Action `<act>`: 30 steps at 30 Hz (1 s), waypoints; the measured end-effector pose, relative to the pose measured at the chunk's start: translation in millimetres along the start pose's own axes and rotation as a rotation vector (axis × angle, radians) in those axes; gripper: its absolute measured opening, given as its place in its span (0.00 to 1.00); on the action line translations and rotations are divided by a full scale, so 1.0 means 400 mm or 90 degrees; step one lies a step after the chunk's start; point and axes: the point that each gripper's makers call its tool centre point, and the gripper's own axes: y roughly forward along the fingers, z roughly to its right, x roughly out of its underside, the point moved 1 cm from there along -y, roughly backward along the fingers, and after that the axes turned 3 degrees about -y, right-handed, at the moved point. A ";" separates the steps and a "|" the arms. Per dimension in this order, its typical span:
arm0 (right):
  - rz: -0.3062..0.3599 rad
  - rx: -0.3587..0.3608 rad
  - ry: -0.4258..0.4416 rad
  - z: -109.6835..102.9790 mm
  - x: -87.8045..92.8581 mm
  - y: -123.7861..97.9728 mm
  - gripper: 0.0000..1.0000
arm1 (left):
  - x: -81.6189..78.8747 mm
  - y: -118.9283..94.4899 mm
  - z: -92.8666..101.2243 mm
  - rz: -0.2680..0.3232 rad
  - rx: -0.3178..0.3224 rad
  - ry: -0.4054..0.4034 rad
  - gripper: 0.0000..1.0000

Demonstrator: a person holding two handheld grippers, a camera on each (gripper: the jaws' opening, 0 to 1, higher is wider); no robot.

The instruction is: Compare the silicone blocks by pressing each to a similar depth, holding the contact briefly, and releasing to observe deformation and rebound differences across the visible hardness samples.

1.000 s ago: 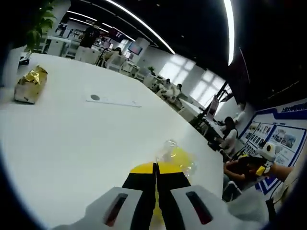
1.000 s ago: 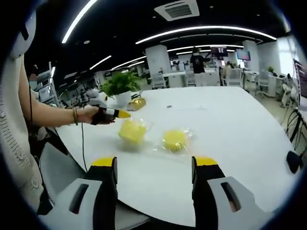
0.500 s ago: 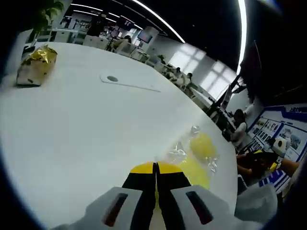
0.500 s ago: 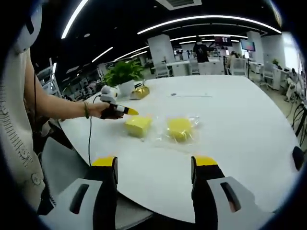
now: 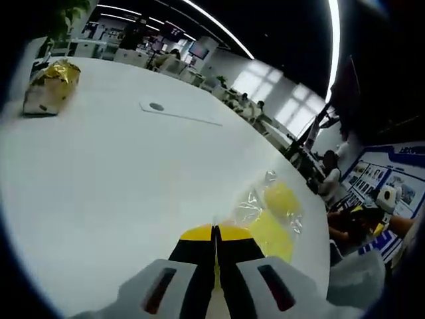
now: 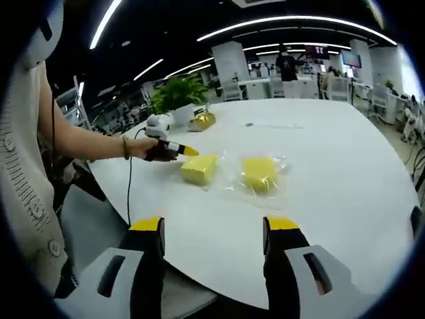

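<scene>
Two yellow silicone blocks lie in clear wrap on the white table (image 6: 332, 153). In the right gripper view the left block (image 6: 200, 168) and the right block (image 6: 260, 173) sit side by side. My left gripper (image 6: 191, 151), held in a hand, is shut, its yellow tip just beside the left block's upper left edge; I cannot tell if it touches. In the left gripper view my shut left gripper (image 5: 214, 232) has the near block (image 5: 269, 234) just to its right and the far block (image 5: 280, 197) beyond. My right gripper (image 6: 213, 226) stands open and bare, well short of the blocks, and appears small as the right gripper (image 5: 362, 219).
A gold foil package (image 5: 50, 90) and a potted plant (image 6: 178, 93) stand at the table's far end. A flat white strip with a round mark (image 5: 179, 113) lies mid-table. A grey chair (image 6: 86, 232) sits below the near edge. Desks and people fill the background.
The left gripper view has swung, so the blocks now lie right of the shut tips instead of straight ahead. The right gripper view has drawn slightly closer to the blocks. Jaw states are unchanged.
</scene>
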 end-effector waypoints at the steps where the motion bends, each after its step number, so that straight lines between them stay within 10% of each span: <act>1: -0.001 -0.001 -0.006 -0.002 0.001 0.000 0.55 | -0.001 -0.001 -0.001 0.001 -0.004 -0.001 0.00; 9: -0.003 -0.021 -0.015 -0.028 0.001 0.002 0.55 | -0.008 -0.039 -0.007 0.026 -0.049 0.053 0.17; 30: 0.070 -0.062 -0.049 -0.104 -0.063 0.014 0.56 | 0.079 -0.301 0.268 0.105 -0.093 0.194 0.38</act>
